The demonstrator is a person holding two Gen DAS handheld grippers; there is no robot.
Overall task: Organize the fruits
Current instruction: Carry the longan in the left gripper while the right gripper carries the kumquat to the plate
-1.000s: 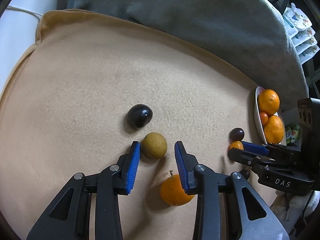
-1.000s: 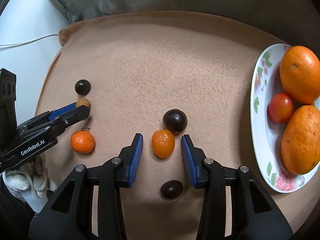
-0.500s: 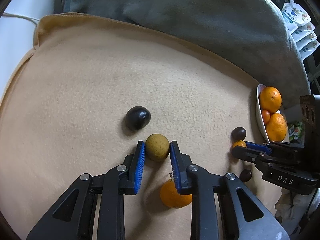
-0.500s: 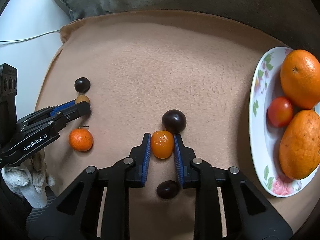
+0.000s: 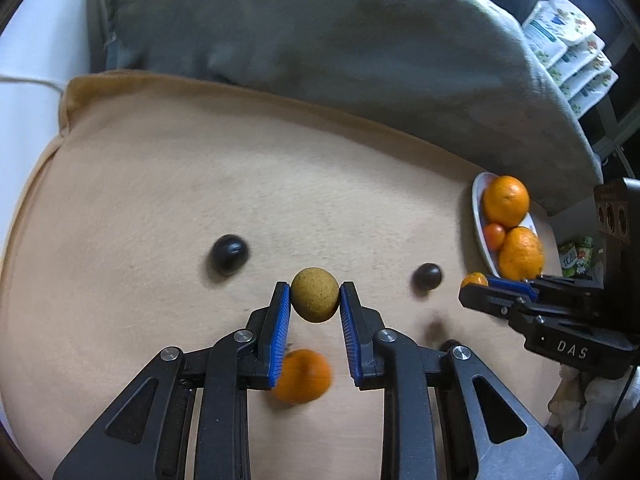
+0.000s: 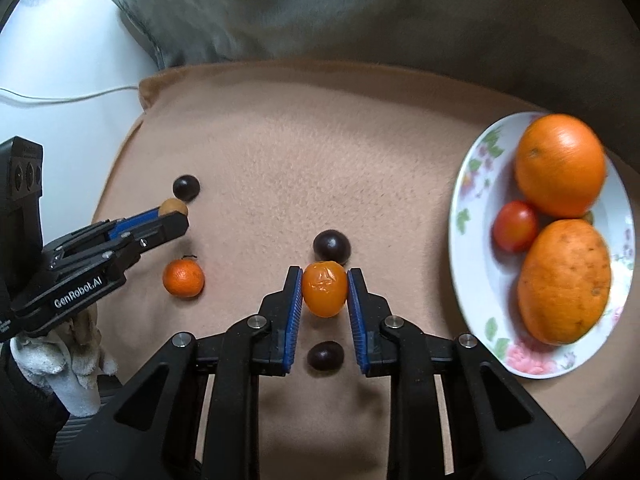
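My left gripper is shut on a small round tan-brown fruit and holds it just above the beige cloth. A mandarin lies below it, and a dark plum sits to its left. My right gripper is shut on a small wrinkled orange fruit, lifted off the cloth. One dark plum lies just beyond it and another dark plum under it. A flowered plate on the right holds two large oranges and a tomato.
A grey cushion lies behind the cloth. The left gripper shows at the left of the right wrist view, over a mandarin and beside a plum. White packets are stacked far right. A white cable runs along the left.
Both grippers shut on their fruits, the left on the tan-brown one, the right on the wrinkled orange one, then rose off the cloth with them.
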